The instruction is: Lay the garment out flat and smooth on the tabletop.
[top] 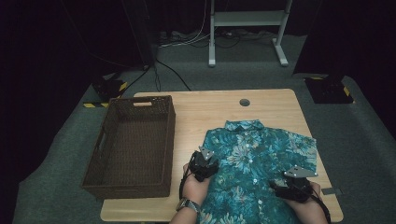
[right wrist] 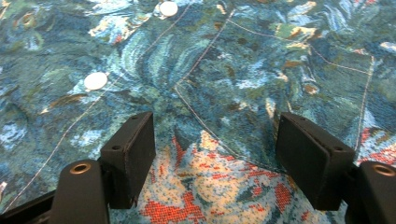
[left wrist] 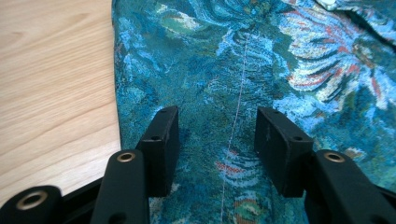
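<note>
Floral shirt (top: 254,163): lay flat, lower right of table, buttons up. Left gripper (top: 202,164) and right gripper (top: 293,183) rested on it, jaws apart, likely poised for folding.

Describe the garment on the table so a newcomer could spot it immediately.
On the light wooden table, right of the dark brown wicker basket, lies a teal floral short-sleeved shirt, flat, front up, collar pointing away from the person. It is the table's one piece of cloth, with white buttons down its middle.
</note>
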`<act>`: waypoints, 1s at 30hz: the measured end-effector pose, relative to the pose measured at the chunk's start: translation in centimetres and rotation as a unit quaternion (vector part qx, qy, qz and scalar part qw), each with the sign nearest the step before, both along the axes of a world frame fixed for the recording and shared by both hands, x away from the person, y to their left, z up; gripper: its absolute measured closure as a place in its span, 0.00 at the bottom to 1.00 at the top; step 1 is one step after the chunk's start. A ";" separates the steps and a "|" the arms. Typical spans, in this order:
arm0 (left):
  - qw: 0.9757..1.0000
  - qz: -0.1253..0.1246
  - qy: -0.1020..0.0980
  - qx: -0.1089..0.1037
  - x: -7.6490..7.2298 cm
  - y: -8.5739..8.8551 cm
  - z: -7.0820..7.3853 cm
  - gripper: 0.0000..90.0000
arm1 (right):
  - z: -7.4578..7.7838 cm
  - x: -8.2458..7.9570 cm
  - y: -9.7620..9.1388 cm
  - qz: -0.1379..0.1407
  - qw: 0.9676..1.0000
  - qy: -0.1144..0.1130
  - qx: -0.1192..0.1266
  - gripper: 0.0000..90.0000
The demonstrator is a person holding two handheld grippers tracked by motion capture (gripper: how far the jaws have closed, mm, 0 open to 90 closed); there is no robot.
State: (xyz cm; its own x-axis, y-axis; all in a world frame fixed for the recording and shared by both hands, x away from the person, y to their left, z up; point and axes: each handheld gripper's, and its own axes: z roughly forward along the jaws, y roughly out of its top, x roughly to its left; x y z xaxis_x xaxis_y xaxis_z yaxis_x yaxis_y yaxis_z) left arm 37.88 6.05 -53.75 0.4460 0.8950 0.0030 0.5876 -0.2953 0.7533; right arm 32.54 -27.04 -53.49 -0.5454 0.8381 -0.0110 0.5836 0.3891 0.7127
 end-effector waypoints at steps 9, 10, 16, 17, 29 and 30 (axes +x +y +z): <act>1.000 0.013 0.018 -0.022 -0.7 1.9 0.2 0.47 | -0.1 -0.4 2.0 0.018 1.000 -0.004 -0.001 0.32; 0.999 0.013 0.026 -0.023 -0.8 1.9 0.3 0.44 | -0.1 -0.4 2.0 0.018 1.000 -0.004 0.000 0.32; 0.999 -0.024 0.039 0.001 -2.7 2.0 1.2 0.33 | -0.2 -0.4 1.9 0.020 1.000 -0.008 0.003 0.32; 0.999 -0.026 0.036 0.005 -3.1 2.1 1.3 0.32 | -0.2 -0.4 1.9 0.020 1.000 -0.009 0.003 0.32; 0.998 -0.056 0.010 0.005 -3.6 3.8 -0.3 0.24 | -0.3 -0.6 1.9 0.009 1.000 -0.014 0.007 0.32; 0.998 -0.057 0.008 0.004 -3.6 3.8 -0.4 0.23 | -0.3 -0.6 1.9 0.009 1.000 -0.015 0.008 0.32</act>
